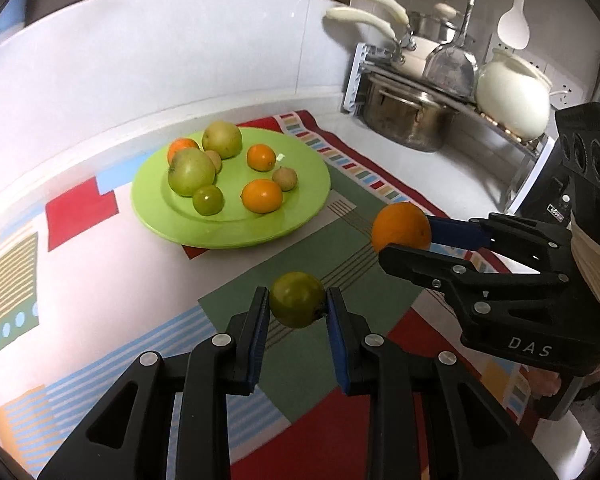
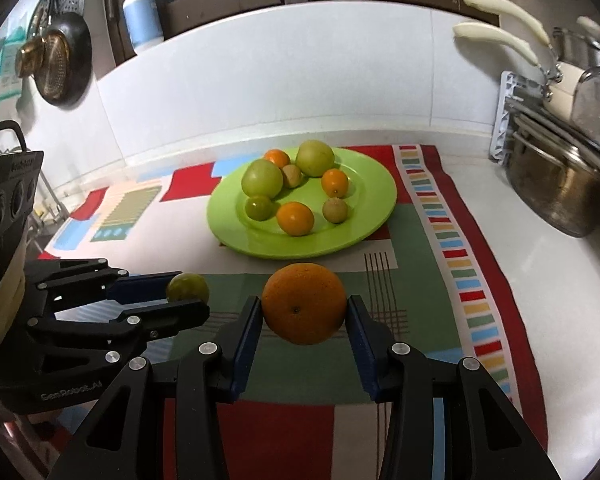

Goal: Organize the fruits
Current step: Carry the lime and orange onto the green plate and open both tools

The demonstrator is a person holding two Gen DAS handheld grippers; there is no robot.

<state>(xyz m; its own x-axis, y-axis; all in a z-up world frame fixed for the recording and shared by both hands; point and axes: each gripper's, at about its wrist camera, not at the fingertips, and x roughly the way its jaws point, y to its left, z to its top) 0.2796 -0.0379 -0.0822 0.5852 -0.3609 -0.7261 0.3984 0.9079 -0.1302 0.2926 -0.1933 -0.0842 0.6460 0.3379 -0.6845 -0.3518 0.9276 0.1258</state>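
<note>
Eight fruits lay on the green plate (image 2: pixel 380 216); at six o'clock, left gripper (image 1: pixel 298 306) jaws clamped a green fruit (image 1: pixel 296 300), right gripper (image 2: pixel 304 312) jaws an orange (image 2: pixel 304 304), both undelivered.

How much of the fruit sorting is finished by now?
Eight fruits already sit on the green plate. In hand: the left gripper grips a small green fruit, the right gripper an orange. Left: setting both down; no other loose fruit shows.

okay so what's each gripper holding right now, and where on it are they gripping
The left gripper pinches a small green fruit across its sides. The right gripper clamps an orange across its widest part, its dimpled end facing the camera.
</note>
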